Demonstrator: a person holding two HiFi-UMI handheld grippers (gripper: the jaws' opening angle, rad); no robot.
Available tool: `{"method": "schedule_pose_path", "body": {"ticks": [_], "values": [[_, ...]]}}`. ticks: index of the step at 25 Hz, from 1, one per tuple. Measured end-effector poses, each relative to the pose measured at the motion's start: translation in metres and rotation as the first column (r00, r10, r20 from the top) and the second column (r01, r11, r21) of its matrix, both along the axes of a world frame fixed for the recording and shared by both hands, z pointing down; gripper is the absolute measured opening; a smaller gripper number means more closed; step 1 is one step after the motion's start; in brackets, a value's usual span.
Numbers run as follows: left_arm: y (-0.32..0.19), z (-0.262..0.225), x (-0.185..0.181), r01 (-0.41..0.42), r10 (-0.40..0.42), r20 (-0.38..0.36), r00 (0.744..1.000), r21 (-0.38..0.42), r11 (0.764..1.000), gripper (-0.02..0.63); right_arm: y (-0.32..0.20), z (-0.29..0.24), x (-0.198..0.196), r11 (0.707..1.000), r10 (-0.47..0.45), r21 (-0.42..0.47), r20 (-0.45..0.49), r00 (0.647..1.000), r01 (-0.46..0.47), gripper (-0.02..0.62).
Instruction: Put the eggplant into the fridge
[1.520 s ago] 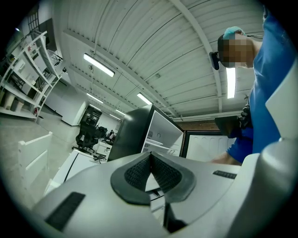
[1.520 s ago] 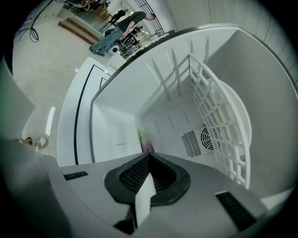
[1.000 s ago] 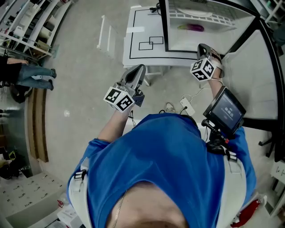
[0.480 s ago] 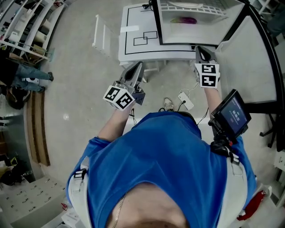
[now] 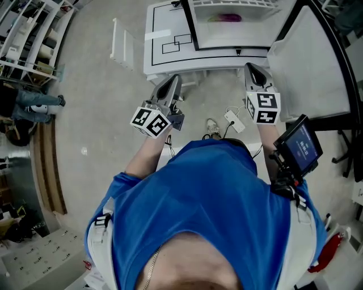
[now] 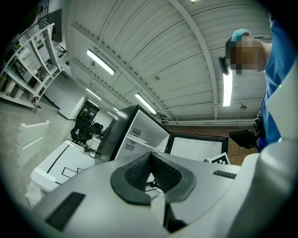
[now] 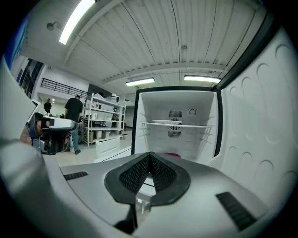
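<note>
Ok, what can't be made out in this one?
Eggplant: a small purple blob in the fridge in the head view; in the right gripper view the shut right gripper covers all but a sliver.
Fridge's lower part: right gripper view, behind that gripper.
Fridge's inside: left gripper view, blocked by its own side wall.
Arm-mounted screen: head view, print too small to read.

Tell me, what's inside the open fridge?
A purple eggplant lies low inside the fridge, under a wire shelf. In the right gripper view the right gripper covers most of it and the fridge's floor.
</note>
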State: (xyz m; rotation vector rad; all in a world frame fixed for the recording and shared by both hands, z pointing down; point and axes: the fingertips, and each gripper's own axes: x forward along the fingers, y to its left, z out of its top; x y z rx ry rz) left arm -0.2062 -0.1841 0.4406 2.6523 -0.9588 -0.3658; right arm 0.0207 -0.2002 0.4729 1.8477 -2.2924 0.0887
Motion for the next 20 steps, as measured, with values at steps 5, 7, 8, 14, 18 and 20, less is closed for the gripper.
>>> {"method": "schedule_pose_path", "body": {"ticks": [5,7,8,14,18,20], "values": [[0.004,-0.003,0.005,0.0,0.0,-0.002,1.0,0.007,1.0,0.009,0.012,-0.007,0.006,1.0,0.006,0.021,-0.001,1.0,-0.006,0.003],[0.006,-0.005,0.006,-0.002,0.002,-0.001,1.0,0.014,1.0,0.008,0.017,-0.009,0.008,1.0,0.01,0.028,-0.003,1.0,-0.01,0.003],[0.008,-0.006,0.006,-0.004,0.004,0.0,1.0,0.018,1.0,0.009,0.019,-0.01,0.01,0.999,0.012,0.032,-0.003,1.0,-0.012,0.003],[0.015,-0.009,0.009,-0.012,0.013,-0.007,1.0,0.029,1.0,0.008,0.03,-0.015,0.013,0.999,0.02,0.049,-0.007,1.0,-0.02,0.003],[0.02,-0.01,0.014,-0.02,0.02,-0.012,1.0,0.032,0.999,0.009,0.04,-0.017,0.018,0.998,0.028,0.054,-0.008,1.0,-0.028,0.003],[0.023,-0.011,0.017,-0.028,0.028,-0.014,1.0,0.032,0.999,0.009,0.047,-0.018,0.021,0.998,0.036,0.055,-0.007,0.999,-0.035,0.003]]}}
